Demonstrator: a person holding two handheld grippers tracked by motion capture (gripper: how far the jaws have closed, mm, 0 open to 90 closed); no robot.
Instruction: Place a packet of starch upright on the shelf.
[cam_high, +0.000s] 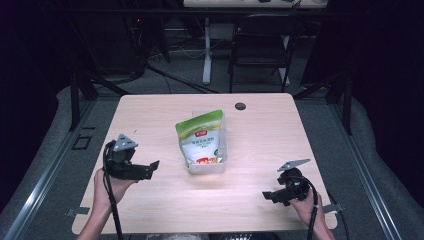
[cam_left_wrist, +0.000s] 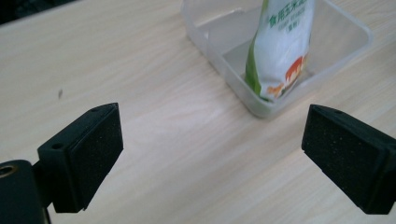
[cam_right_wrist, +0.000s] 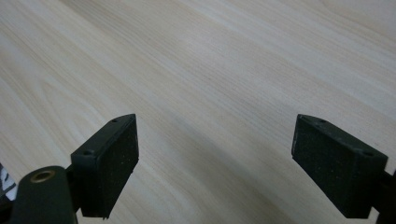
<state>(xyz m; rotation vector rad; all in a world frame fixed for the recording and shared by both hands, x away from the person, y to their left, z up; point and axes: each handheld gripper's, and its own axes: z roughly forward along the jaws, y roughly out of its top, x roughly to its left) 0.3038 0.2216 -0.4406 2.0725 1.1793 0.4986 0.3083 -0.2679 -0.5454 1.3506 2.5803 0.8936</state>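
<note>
We hold both grippers low over the desk (cam_high: 150, 120), one at each near corner, and neither carries anything. The thing we are working toward is the green and white pouch (cam_high: 201, 137), which stands in a clear plastic tub (cam_high: 223, 150) at the middle of the desk, its bottom at the near end of the tub and its top leaning away from us. The left gripper (cam_high: 152, 167) points to the right toward the tub, its fingers (cam_left_wrist: 86, 156) spread wide with bare wood between them; in its own view the pouch (cam_left_wrist: 280, 46) rises ahead and somewhat to the right, upright with its long axis running up out of the tub (cam_left_wrist: 261, 105). The right gripper (cam_high: 267, 195) sits well apart from the tub, its fingers (cam_right_wrist: 107, 163) likewise wide open over plain desk. We judge the left gripper to be the nearer of the two, so a reach from that side, closing across the pouch's narrow width, looks the likelier next move.
</note>
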